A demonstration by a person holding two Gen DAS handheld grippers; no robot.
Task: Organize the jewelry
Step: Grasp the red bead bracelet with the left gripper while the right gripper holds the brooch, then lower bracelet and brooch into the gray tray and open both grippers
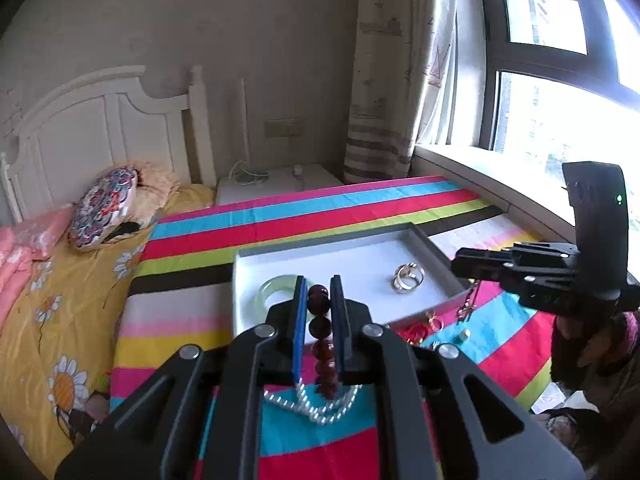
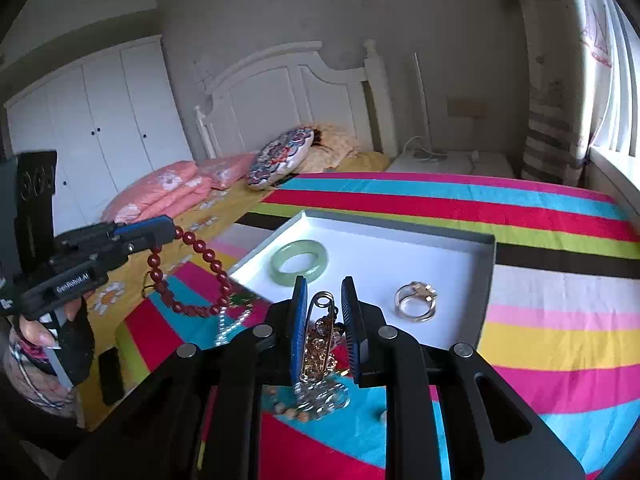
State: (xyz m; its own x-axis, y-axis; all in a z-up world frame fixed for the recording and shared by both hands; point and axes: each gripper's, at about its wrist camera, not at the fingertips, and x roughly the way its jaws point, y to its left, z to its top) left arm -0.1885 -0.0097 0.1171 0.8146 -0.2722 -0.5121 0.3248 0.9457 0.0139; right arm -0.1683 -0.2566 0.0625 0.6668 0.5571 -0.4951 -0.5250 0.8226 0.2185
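Two close wrist views angled down, both over the tray [image 1: 432, 240] [image 2: 486, 264].

Bangle [image 2: 299, 262] left of ring [image 2: 416, 301] in tray [image 2: 486, 268].

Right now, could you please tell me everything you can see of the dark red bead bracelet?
The dark red bead bracelet is a loop of round, glossy, deep red beads, stone or glass by the look. The left gripper is shut on its top, and the loop hangs free above the striped bedspread, left of the white tray. Its lowest beads hang near a pearl strand; contact is unclear.
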